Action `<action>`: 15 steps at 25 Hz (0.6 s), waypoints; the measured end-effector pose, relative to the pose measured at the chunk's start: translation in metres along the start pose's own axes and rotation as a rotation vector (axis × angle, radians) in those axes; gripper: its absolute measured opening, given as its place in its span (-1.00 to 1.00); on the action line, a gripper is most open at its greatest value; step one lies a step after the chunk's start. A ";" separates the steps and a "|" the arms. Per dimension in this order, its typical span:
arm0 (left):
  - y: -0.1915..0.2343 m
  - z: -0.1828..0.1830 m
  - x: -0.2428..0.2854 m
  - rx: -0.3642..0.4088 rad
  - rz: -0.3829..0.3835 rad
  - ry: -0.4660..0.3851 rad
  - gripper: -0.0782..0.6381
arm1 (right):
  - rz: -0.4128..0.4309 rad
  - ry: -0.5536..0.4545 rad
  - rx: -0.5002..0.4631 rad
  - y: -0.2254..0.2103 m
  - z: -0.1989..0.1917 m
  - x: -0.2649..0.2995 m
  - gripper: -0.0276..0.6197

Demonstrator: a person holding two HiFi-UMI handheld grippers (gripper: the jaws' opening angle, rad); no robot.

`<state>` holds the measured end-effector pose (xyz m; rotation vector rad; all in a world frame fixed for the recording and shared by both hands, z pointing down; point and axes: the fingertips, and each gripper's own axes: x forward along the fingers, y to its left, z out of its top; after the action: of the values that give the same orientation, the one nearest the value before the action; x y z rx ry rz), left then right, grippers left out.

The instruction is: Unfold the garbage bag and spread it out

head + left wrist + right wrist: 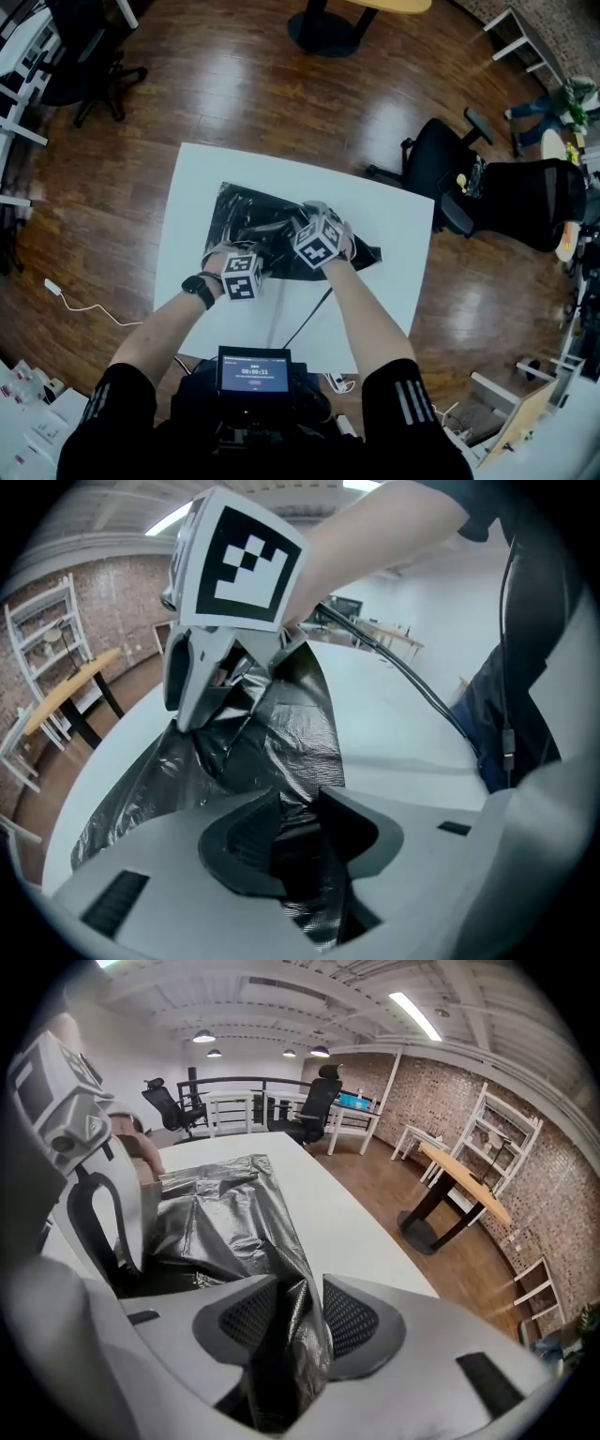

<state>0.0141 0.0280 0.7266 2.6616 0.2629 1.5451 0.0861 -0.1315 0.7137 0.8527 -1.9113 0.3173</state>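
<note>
A crumpled black garbage bag lies on the white table, spread towards the far left, with a point sticking out at the right. My left gripper is shut on a bunched part of the bag near its front edge. My right gripper stands open, and a raised fold of the bag hangs loosely between its pads. In the head view the left gripper and the right gripper sit close together over the bag's middle. The right gripper's marker cube fills the top of the left gripper view.
A black cable runs across the table's near half. Office chairs stand right of the table and another chair at the far left. A round table base is beyond. A screen sits at my chest.
</note>
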 end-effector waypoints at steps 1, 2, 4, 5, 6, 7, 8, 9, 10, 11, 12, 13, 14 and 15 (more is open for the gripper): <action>-0.001 -0.001 0.000 0.002 0.000 0.001 -0.39 | -0.006 -0.006 0.008 -0.003 0.001 0.001 -0.37; -0.002 -0.001 -0.001 0.001 0.000 0.000 -0.39 | -0.007 -0.012 0.017 -0.004 0.003 0.001 -0.34; -0.002 -0.002 -0.001 -0.003 0.000 -0.001 -0.39 | 0.003 -0.023 0.041 -0.006 0.006 0.002 -0.27; -0.002 -0.003 -0.001 -0.004 0.001 0.001 -0.39 | 0.009 -0.026 0.056 -0.007 0.007 0.004 -0.24; -0.002 -0.004 -0.001 -0.002 0.003 0.002 -0.39 | 0.015 -0.028 0.070 -0.007 0.006 0.005 -0.21; -0.002 -0.005 -0.002 -0.001 0.005 0.003 -0.39 | 0.020 -0.029 0.082 -0.007 0.006 0.006 -0.19; -0.003 -0.005 -0.002 0.000 0.007 0.002 -0.39 | 0.025 -0.031 0.090 -0.007 0.005 0.007 -0.17; -0.003 -0.006 -0.002 -0.001 0.007 0.001 -0.39 | 0.030 -0.032 0.095 -0.007 0.004 0.007 -0.17; -0.003 -0.006 -0.002 -0.002 0.007 -0.001 -0.39 | 0.034 -0.036 0.098 -0.007 0.003 0.007 -0.17; -0.002 -0.006 -0.001 -0.002 0.007 -0.003 -0.39 | 0.038 -0.046 0.103 -0.007 0.004 0.007 -0.17; -0.002 -0.005 -0.001 -0.002 0.006 -0.003 -0.39 | 0.042 -0.067 0.113 -0.009 0.007 0.005 -0.19; -0.002 -0.005 0.000 -0.002 0.007 -0.002 -0.39 | 0.045 -0.099 0.131 -0.011 0.012 0.000 -0.20; -0.001 -0.005 0.000 -0.001 0.009 -0.001 -0.39 | 0.046 -0.138 0.156 -0.015 0.019 -0.007 -0.20; -0.001 -0.005 0.000 -0.001 0.011 0.001 -0.39 | 0.041 -0.180 0.185 -0.020 0.027 -0.015 -0.20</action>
<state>0.0094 0.0289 0.7293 2.6663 0.2480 1.5487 0.0857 -0.1541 0.6850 0.9927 -2.0918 0.4613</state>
